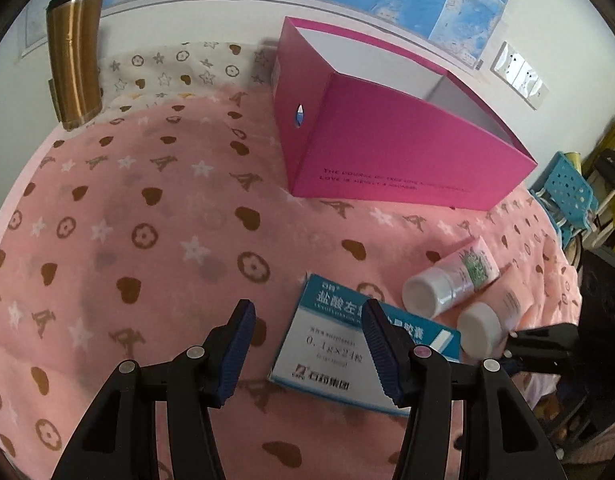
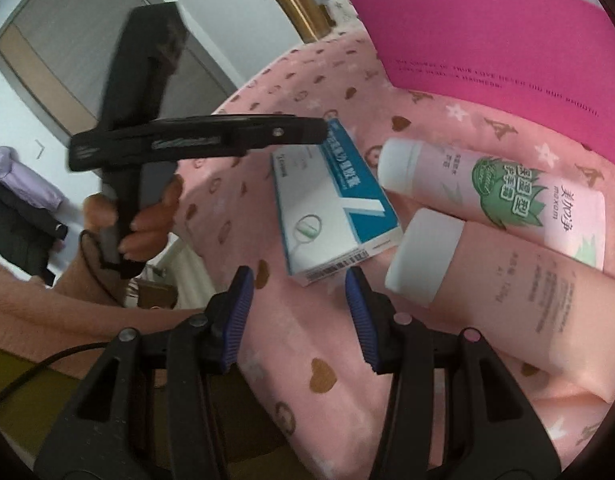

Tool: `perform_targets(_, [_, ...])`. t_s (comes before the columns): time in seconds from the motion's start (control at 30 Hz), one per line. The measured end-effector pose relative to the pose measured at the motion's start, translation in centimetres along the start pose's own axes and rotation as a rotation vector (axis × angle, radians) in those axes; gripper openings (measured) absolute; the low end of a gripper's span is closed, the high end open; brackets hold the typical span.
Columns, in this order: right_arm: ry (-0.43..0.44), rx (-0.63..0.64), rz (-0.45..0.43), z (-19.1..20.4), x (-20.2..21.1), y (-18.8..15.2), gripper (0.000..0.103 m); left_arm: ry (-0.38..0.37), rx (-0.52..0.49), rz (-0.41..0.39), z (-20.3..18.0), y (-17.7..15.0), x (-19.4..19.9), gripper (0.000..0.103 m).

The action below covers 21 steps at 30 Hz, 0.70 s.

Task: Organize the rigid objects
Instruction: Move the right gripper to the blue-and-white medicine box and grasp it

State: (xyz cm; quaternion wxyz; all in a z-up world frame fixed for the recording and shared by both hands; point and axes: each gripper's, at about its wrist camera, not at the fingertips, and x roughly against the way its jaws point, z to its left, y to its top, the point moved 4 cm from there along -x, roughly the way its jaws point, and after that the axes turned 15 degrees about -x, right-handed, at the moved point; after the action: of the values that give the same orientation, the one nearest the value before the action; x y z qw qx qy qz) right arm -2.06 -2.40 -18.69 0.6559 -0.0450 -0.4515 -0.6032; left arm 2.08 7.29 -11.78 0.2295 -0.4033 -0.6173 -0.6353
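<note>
A blue-and-white medicine box (image 1: pixel 331 344) lies flat on the pink patterned blanket (image 1: pixel 147 200). My left gripper (image 1: pixel 307 344) hovers open just above its left half, and the right pad overlaps the box in the picture. Right of the box lie a pale pink tube with green print (image 1: pixel 455 276) and a peach tube (image 1: pixel 491 316), white caps toward me. In the right wrist view my right gripper (image 2: pixel 299 312) stands open and empty, short of the medicine box (image 2: pixel 331 208) and left of the peach tube (image 2: pixel 507 292). The left gripper (image 2: pixel 315 132) shows side-on over the box's far end.
An open magenta storage box (image 1: pixel 387 140) stands behind the objects, and a gold tumbler (image 1: pixel 73 60) is at the far left by the wall. A hand (image 2: pixel 147 216) holds the left gripper's handle. Blue and yellow chairs (image 1: pixel 567 192) stand beyond the blanket's right edge.
</note>
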Motion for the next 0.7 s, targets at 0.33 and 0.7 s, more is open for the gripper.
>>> perform_targets(0.33, [-0.026,-0.033,-0.082,0.1,-1.0,3.2,0.051,-0.014,0.017,0.000,0.9,-1.0,0.6,0.056])
perform_targets(0.7, [-0.075,-0.101,-0.132,-1.2,-2.8,7.0,0.051,-0.009,0.020,0.003,1.2,-1.7,0.8,0.051])
